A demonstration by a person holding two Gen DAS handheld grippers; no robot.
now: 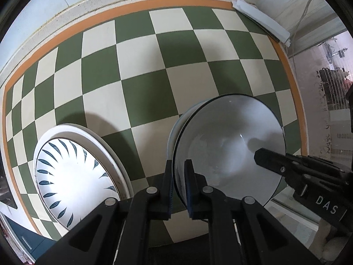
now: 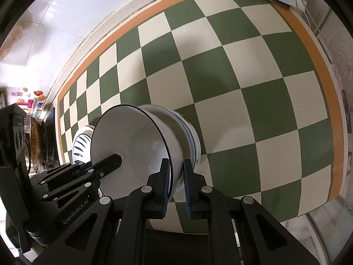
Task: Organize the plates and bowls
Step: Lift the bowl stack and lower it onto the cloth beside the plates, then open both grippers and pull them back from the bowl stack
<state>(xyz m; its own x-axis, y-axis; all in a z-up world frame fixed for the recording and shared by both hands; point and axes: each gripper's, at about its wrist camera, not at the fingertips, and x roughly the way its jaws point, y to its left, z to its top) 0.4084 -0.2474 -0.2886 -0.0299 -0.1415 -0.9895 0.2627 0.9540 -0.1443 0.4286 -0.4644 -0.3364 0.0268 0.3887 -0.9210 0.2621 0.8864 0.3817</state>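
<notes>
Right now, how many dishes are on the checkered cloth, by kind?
Black-rimmed bowl: 1
Blue-rimmed bowl nested under it: at least 1, the stack hides any more
Leaf-patterned plate: 1
Total: at least 3

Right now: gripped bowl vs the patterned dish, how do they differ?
The bowl is plain white inside with a thin dark rim; the patterned dish has dark leaf strokes. The bowl is pinched at its rim by the left gripper and right gripper; the dish is ungripped. Both are round and white.
</notes>
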